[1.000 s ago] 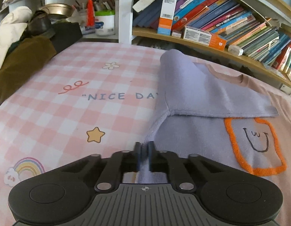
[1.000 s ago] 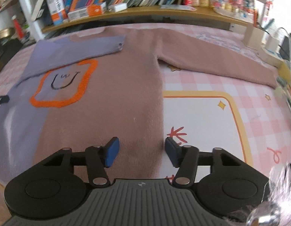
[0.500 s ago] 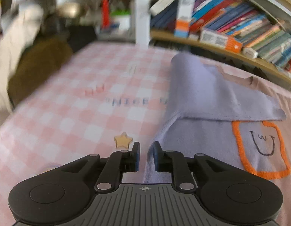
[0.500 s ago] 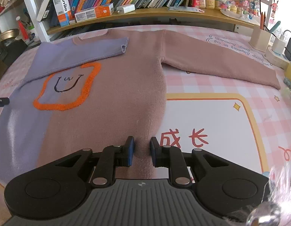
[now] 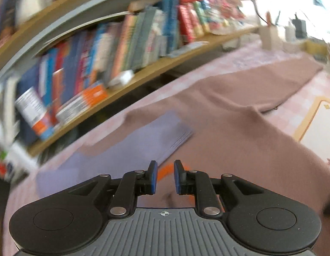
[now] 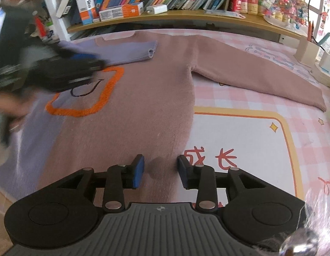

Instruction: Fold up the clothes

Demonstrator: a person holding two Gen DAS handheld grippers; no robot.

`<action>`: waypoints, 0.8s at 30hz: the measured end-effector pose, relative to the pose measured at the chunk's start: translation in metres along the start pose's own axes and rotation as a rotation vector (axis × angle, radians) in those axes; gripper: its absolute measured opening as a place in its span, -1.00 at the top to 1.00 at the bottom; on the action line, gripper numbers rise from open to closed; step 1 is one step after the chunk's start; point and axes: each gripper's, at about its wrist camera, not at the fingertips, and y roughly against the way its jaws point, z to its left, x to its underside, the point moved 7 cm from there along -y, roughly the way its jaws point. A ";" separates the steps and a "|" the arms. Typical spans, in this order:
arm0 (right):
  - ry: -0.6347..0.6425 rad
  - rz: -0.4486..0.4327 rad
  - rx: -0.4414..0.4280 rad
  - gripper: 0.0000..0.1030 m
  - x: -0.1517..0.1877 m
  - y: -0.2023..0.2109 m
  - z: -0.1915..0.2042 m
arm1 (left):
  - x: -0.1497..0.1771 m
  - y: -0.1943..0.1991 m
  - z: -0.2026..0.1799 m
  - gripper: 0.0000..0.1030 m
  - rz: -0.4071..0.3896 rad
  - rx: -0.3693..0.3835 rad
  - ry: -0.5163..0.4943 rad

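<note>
The sweater (image 6: pixel 143 98) lies flat on the table (image 6: pixel 239 140), its unfolded sleeve (image 6: pixel 256 72) stretching rightward and away, nearer the right claw (image 6: pixel 160 170), which gapes empty over the hem, than the left claw (image 5: pixel 165 178), narrowly parted, empty

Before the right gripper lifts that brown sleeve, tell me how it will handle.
The brown sleeve lies flat and limp, so it will likely droop from any pinch. Its fuzzy knit probably grips the pads rather than slipping. It joins the sweater, so lifting may drag the body across the tablecloth.
</note>
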 end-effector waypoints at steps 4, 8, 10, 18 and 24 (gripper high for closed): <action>0.019 -0.005 -0.020 0.34 0.001 0.001 -0.001 | -0.017 -0.028 -0.021 0.65 0.028 0.005 -0.051; 0.038 -0.010 -0.040 0.33 0.002 0.002 -0.001 | -0.027 -0.047 -0.032 0.64 0.037 -0.020 -0.077; 0.047 -0.012 -0.050 0.33 0.003 0.003 -0.002 | -0.030 -0.052 -0.033 0.63 0.027 -0.043 -0.089; 0.057 -0.016 -0.078 0.33 0.003 0.002 -0.005 | -0.029 -0.041 -0.027 0.94 -0.010 -0.048 -0.072; 0.056 -0.013 -0.074 0.33 0.000 0.000 -0.004 | -0.022 -0.024 -0.017 0.73 0.001 -0.026 -0.029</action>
